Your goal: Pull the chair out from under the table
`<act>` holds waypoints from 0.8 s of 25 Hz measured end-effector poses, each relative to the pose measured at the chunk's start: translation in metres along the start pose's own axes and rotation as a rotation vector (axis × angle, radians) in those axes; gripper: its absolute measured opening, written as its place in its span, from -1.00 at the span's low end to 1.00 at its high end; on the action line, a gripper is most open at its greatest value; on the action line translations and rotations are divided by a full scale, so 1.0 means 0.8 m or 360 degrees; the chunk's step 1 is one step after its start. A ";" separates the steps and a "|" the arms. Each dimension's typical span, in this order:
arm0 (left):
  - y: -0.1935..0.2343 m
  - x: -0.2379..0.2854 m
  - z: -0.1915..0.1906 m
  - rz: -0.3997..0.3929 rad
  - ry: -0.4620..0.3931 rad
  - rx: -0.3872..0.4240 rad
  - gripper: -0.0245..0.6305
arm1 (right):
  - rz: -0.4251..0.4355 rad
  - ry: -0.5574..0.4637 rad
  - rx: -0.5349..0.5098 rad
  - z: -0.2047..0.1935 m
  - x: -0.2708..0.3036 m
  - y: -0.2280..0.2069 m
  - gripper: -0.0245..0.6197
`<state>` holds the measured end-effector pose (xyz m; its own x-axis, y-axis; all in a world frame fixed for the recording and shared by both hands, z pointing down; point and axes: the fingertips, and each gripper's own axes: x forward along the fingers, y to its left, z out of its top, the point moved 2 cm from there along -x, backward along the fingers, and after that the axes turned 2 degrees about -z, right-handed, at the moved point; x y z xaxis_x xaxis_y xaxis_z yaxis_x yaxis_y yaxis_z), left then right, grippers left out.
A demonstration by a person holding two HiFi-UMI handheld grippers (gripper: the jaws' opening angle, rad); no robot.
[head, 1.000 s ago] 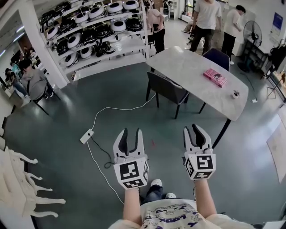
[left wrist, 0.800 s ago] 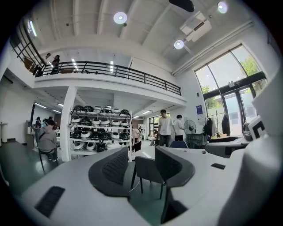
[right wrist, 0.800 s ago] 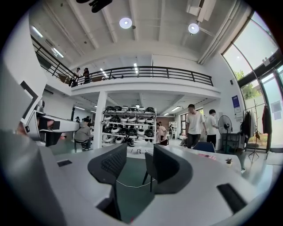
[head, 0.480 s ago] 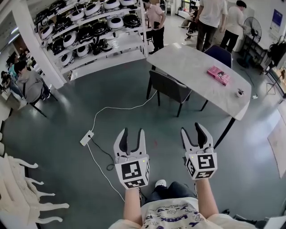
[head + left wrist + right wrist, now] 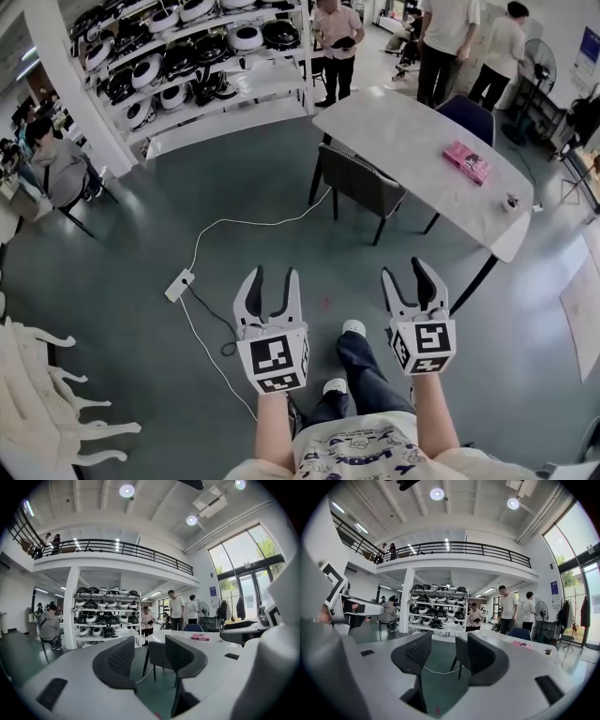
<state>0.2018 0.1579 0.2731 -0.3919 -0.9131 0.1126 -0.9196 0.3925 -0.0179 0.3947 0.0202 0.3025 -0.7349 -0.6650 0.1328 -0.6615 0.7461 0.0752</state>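
The chair [image 5: 361, 183] stands at the table's [image 5: 403, 131] left long edge, with its seat pushed partly under the top and its back toward the open floor [image 5: 122, 234]. On that side of the table the floor lies wide and bare, apart from a white cable [image 5: 246, 227] that runs from near the chair's legs out to a power strip [image 5: 179, 284]. A blue chair [image 5: 466, 119] sits at the table's far edge with people [image 5: 436, 37] standing beyond it. A shelf rack [image 5: 197, 66] stands off the table's far left corner, well apart from the chair.

Both grippers are held out side by side, short of the table's near end and well apart from the chair, pointing roughly level toward it. The left gripper [image 5: 273, 277] has just been opening its jaws, which stand apart with nothing between them. The right gripper [image 5: 409, 274] has done likewise and is also empty.

The table top is pale and stone-like with rounded corners, and it rests on dark slanted legs. The chair is dark grey and looks padded, on thin black legs. A pink box [image 5: 467, 161] lies flat on the top toward the table's right edge. A small object [image 5: 511, 201] near the table's near end is too small to identify. The gripper pads are black and ribbed, set in white shells.
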 end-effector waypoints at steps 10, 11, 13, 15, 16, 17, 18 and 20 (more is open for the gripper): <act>0.018 0.108 0.001 0.0054 0.0051 0.0015 -0.28 | 0.0055 0.0016 -0.0002 0.001 0.122 -0.037 -0.19; 0.020 0.120 0.004 0.0061 0.0050 0.0028 -0.28 | 0.0066 0.0014 0.0000 0.003 0.136 -0.040 -0.19; 0.022 0.145 0.009 0.0071 0.0039 0.0060 -0.28 | 0.0088 0.0012 0.0002 0.005 0.164 -0.046 -0.17; 0.024 0.170 0.010 0.0078 0.0041 0.0077 -0.28 | 0.0106 0.0012 0.0001 0.004 0.192 -0.053 -0.16; 0.024 0.183 0.010 0.0084 0.0046 0.0081 -0.27 | 0.0116 0.0014 -0.0002 0.004 0.206 -0.057 -0.16; 0.024 0.197 0.011 0.0090 0.0051 0.0084 -0.27 | 0.0126 0.0017 -0.0008 0.005 0.220 -0.062 -0.16; 0.024 0.211 0.013 0.0097 0.0055 0.0085 -0.27 | 0.0135 0.0019 -0.0015 0.007 0.235 -0.068 -0.16; 0.023 0.244 0.021 0.0104 0.0055 0.0089 -0.27 | 0.0150 0.0017 -0.0027 0.015 0.267 -0.083 -0.16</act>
<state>0.1077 -0.0148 0.2783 -0.4510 -0.8809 0.1436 -0.8925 0.4437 -0.0815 0.2799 -0.1714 0.3141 -0.7920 -0.5916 0.1508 -0.5869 0.8058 0.0784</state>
